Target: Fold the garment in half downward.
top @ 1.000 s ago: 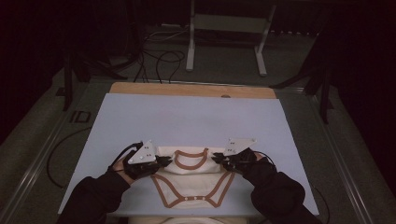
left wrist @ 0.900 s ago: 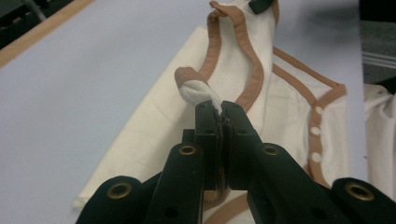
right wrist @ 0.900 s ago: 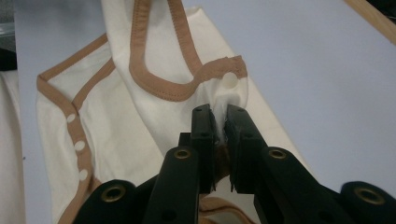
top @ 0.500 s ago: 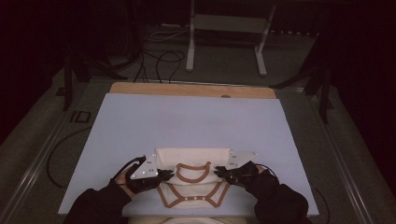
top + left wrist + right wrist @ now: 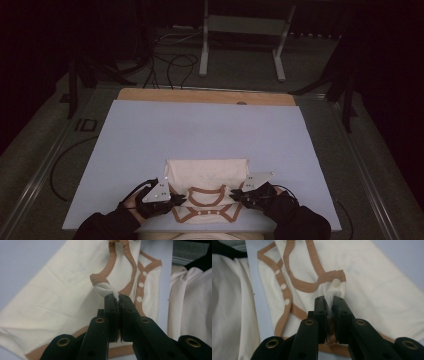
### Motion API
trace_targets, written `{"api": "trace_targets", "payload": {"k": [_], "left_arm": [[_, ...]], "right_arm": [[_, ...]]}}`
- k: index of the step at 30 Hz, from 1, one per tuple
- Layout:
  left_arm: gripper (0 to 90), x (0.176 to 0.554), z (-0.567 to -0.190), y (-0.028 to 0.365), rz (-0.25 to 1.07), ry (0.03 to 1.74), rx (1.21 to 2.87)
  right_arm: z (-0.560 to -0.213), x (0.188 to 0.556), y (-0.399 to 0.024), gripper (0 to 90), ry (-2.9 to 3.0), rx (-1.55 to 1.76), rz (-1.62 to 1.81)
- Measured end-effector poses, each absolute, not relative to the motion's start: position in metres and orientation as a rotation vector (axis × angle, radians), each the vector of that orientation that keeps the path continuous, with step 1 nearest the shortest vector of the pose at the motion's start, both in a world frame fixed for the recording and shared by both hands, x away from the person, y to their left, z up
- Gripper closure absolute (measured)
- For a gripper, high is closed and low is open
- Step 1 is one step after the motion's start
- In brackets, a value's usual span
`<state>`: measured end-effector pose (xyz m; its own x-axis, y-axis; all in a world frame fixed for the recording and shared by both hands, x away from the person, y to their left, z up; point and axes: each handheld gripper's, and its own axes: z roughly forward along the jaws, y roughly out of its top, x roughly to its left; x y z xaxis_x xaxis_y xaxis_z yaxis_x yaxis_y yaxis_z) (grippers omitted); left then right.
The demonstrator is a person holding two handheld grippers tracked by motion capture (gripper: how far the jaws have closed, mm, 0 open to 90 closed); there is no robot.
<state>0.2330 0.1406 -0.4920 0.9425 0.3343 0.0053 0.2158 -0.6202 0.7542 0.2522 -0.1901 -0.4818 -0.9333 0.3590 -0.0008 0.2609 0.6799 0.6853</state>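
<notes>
1. Pale lilac-blue board (image 5: 150, 145) covers most of the table in the high view, with a strip of bare wood (image 5: 200, 96) showing along its far edge and dark floor with cables beyond.
2. Cream cloth with tan binding, a small garment (image 5: 207, 175), lies at the near middle of the board; its far part is folded into a flat oblong, and the tan-edged neckline and snap placket face the person.
3. More cream cloth (image 5: 190, 302) hangs past the near edge of the board, seen at the side of both gripper views.
4. The person's forearms in dark sleeves come in from the bottom of the high view, one on each side of the garment.
5. The left gripper (image 5: 172, 200) sits low at the garment's left shoulder; in the left gripper view (image 5: 118, 298) its jaws are clenched on a bunched twist of white cloth just below a tan loop of binding.
6. The right gripper (image 5: 239, 194) sits at the garment's right shoulder; in the right gripper view (image 5: 329, 301) its jaws pinch a fold of cream cloth just under the tan trim.
7. White snaps (image 5: 283, 286) run in a row down the tan placket, and one larger snap (image 5: 336, 283) sits just above the right gripper's jaws.
</notes>
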Motion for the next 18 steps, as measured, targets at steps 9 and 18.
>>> {"api": "trace_targets", "payload": {"k": [9, 18], "left_arm": [[86.1, 0.241, -0.510, 0.141, 0.143, 0.479, 2.297], [78.5, 0.247, -0.516, 0.142, 0.070, 0.534, 2.313]], "right_arm": [[-0.496, 0.255, -0.190, 81.6, 2.797, 0.622, 1.058], [-0.508, 0.261, -0.190, 80.0, 2.824, 0.601, 1.042]]}}
